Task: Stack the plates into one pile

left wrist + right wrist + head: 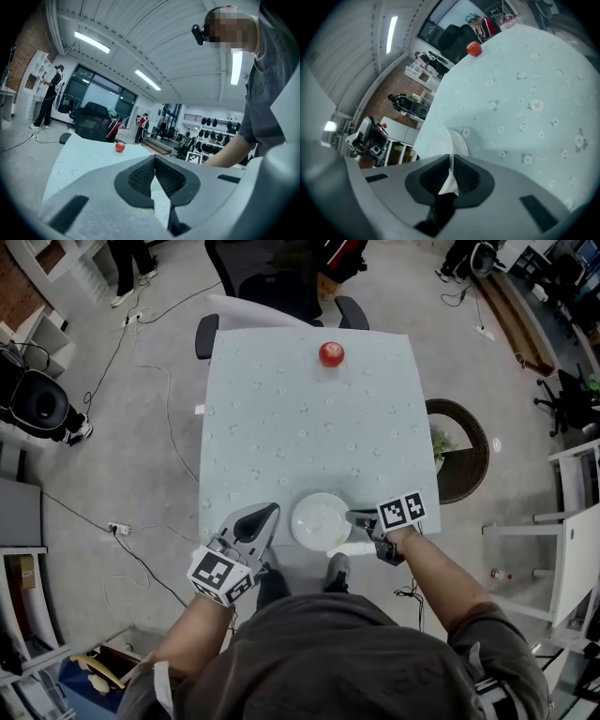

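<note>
A glossy white round plate (319, 519) lies at the lower edge of the square counter (281, 427), under a smooth pale blue flower-print cloth. The right claw (352, 517) pinches the plate's thin right rim between textured black pads. The left claw (270, 512), jaws together and empty, sits just left of the plate. A shiny red apple (331, 353) stands well apart near the upper edge, with bare cloth between

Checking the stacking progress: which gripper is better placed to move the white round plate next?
Right, likely. The right gripper is shut on the rim of the white round plate; the left gripper sits beside that plate, jaws together, holding nothing.
</note>
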